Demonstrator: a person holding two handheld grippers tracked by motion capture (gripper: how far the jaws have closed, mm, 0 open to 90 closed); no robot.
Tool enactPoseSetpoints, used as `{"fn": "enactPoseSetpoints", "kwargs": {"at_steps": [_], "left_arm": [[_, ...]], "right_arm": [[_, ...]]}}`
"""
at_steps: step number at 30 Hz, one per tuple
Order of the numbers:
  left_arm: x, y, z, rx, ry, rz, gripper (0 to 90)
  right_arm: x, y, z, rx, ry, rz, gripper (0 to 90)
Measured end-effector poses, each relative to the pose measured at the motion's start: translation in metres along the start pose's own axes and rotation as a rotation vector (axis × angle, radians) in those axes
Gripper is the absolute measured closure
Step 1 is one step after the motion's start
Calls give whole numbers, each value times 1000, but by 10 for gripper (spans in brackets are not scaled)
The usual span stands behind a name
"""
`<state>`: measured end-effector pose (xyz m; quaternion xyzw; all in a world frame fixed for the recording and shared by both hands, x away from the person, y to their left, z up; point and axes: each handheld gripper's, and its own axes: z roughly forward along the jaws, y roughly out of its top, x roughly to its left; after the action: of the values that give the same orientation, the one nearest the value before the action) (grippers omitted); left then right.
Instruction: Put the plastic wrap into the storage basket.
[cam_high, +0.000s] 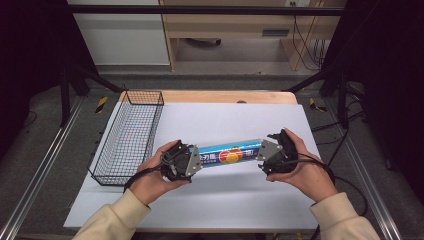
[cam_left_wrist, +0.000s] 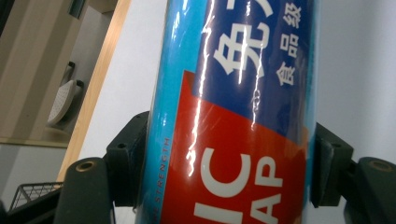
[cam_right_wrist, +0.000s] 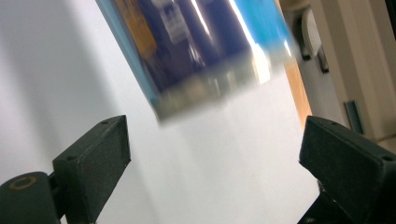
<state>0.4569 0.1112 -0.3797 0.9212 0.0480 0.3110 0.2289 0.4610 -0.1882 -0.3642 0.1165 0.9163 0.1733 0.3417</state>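
White table mat (cam_high: 210, 200) under a dim workshop | blue plastic-wrap box (cam_high: 230, 154) lies mid-table, near a wire basket (cam_high: 127, 137) with nothing inside | left gripper (cam_left_wrist: 231, 172) clamped on the box's end | right gripper (cam_right_wrist: 212, 158) wide open, holding nothing, box end just ahead | advice: centre right jaws around that end before closing.
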Motion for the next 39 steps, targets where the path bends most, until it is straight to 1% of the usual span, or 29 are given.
{"fn": "enactPoseSetpoints", "kwargs": {"at_steps": [2,3,4,5,7,8,9,11,14,16,18,19,21,22,24,26,27,28,30,32,34,35,37,39], "left_arm": [[1,-4,-2,-4,3,-15,296],[2,-5,-3,-6,7,-20,295],[2,-5,-3,-6,7,-20,296],[4,-9,-6,-9,15,-34,296],[6,-12,-8,-11,19,-48,296],[6,-12,-8,-11,19,-48,297],[8,-16,-11,-11,27,-60,297],[11,-18,-15,-8,35,-69,297],[14,-22,-20,-17,46,-91,298],[16,-24,-23,-22,54,-104,298],[18,-26,-26,-25,58,-119,299],[20,-27,-27,-25,61,-125,299],[23,-28,-29,-29,65,-136,300],[24,-28,-30,-31,70,-142,300],[26,-29,-31,-31,76,-153,300],[28,-28,-33,-30,81,-160,301],[28,-28,-33,-30,81,-160,301],[29,-28,-35,-33,90,-164,301],[30,-28,-37,-35,93,-175,302],[32,-29,-39,-41,91,-188,302],[33,-29,-41,-37,93,-192,303],[34,-28,-41,-36,93,-191,303],[34,-28,-42,-34,94,-190,303],[37,-28,-46,-26,98,-189,304]], "right_arm": [[0,-6,1,2,-13,48,104],[0,-8,2,-1,-10,61,106],[2,-11,3,-4,-11,87,115],[3,-13,4,-6,-7,102,123],[7,-16,7,-21,-13,133,128],[7,-16,7,-21,-13,133,128],[10,-18,9,-18,-26,185,135],[13,-20,12,-21,-38,244,143],[17,-25,16,-32,-63,359,150],[21,-29,18,-53,-81,433,154],[25,-33,21,-74,-100,495,153],[27,-35,22,-82,-102,519,153],[30,-39,25,-94,-131,573,149],[31,-42,26,-102,-136,597,145],[34,-46,30,-102,-161,633,139],[36,-50,33,-105,-155,675,149],[36,-52,34,-109,-163,689,148],[37,-54,34,-110,-172,701,147],[37,-57,34,-112,-184,737,132],[37,-61,34,-106,-178,752,132],[40,-63,36,-87,-187,743,132],[42,-65,37,-82,-179,746,132],[43,-68,36,-83,-170,778,132],[43,-72,34,-86,-182,804,131]]}}
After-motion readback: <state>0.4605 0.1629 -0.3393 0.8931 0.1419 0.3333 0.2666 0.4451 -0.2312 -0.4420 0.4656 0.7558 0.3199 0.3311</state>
